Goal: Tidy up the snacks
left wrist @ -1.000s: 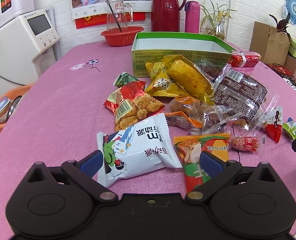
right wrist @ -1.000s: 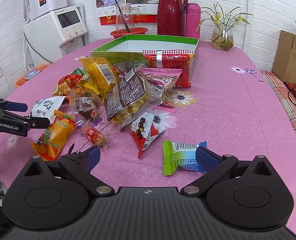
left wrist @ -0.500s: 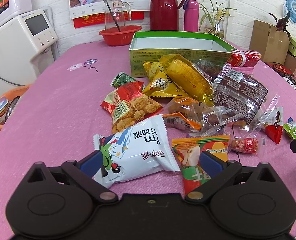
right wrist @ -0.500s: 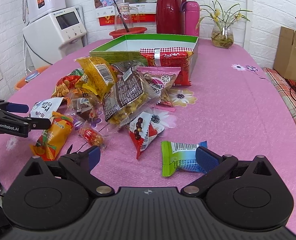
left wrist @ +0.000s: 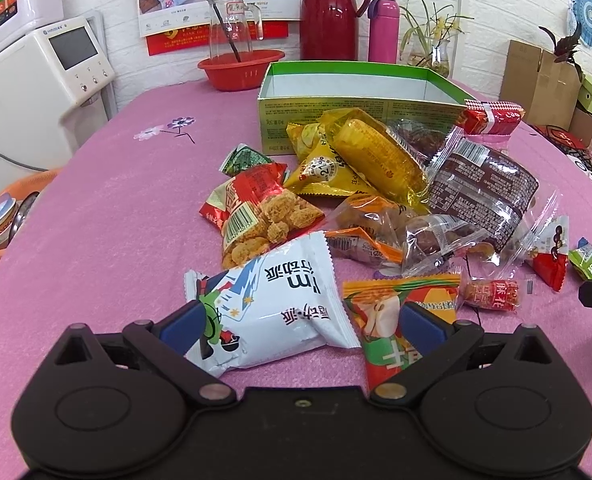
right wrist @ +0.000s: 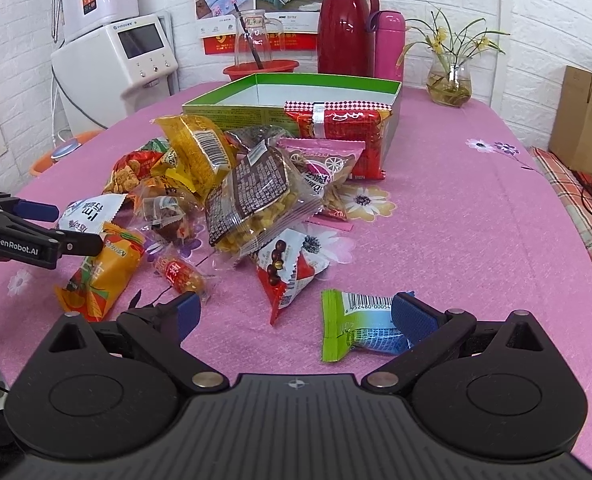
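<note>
**Two open grippers at the near edge of the snack pile**

My left gripper [left wrist: 292, 320] stands with its jaws wide. Between them lie the puffy white foil packet with blue lettering [left wrist: 272, 312] and the orange-and-red fruit-print wrapper [left wrist: 392, 320]; I am gripping neither. The white packet looks air-filled and light, with a slick film that would squirm under a squeeze, so I judge the crimped end seam the safer hold. The fruit wrapper is flat and limp; across its middle should do.

My right gripper [right wrist: 296, 316] is just as wide, and its right pad overlaps the small green-and-blue barcoded sachet [right wrist: 360, 330], one of a kind and light as paper.

Just beyond sit one small red twist-end candy [right wrist: 180, 274] and one red-and-white pouch of chocolate balls [right wrist: 288, 272], both crinkly and easy to crush. In the heap proper I count:

- one clear-and-red bag of fried nuggets [left wrist: 260, 216], brittle inside;
- one brown-labelled clear bag of yellow kernels [right wrist: 256, 204], the bulkiest and probably the heaviest;
- one long yellow wrapped corn cob [left wrist: 380, 160];
- one yellow triangular pouch [left wrist: 324, 170];
- one small green foil piece [left wrist: 242, 158];
- one pink packet [right wrist: 320, 160].

Two or three clear-wrapped brown sweets [left wrist: 436, 236] overlap, so I cannot count them surely.

Farthest, one red packet with a silver band [right wrist: 336, 136] leans against the green-rimmed open cardboard box [left wrist: 360, 76]. From what I can see, nothing lies inside it. Everything rests on the pink cloth-covered table [right wrist: 456, 240].
</note>
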Motion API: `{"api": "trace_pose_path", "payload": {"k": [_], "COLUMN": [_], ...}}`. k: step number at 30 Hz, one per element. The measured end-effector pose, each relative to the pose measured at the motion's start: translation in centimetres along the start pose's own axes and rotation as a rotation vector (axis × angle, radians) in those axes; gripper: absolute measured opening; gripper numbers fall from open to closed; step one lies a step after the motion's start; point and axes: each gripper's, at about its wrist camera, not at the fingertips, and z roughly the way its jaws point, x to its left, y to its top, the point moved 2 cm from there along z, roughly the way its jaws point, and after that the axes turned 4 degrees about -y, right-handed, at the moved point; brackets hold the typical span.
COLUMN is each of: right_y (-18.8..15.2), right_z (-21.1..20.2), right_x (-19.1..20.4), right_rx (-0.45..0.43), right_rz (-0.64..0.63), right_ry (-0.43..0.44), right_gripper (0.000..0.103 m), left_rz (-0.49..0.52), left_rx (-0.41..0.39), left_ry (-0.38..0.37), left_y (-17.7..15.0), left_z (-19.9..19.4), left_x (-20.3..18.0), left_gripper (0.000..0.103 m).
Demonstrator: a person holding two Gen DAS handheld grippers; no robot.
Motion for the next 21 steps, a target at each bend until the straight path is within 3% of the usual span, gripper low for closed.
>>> {"api": "trace_pose_path", "payload": {"k": [21], "right_y": [0.2], "right_z": [0.2], "right_x": [-1.5], "right_rx": [-0.064], "right_rz": [0.090], "right_ry": [0.086], "right_gripper": [0.103], "left_rz": [0.007], "left_rx": [-0.001], "left_ry": [0.000], "left_y": [1.0], "left_z": [0.6], "left_x": [-0.2], "left_gripper": [0.099]}}
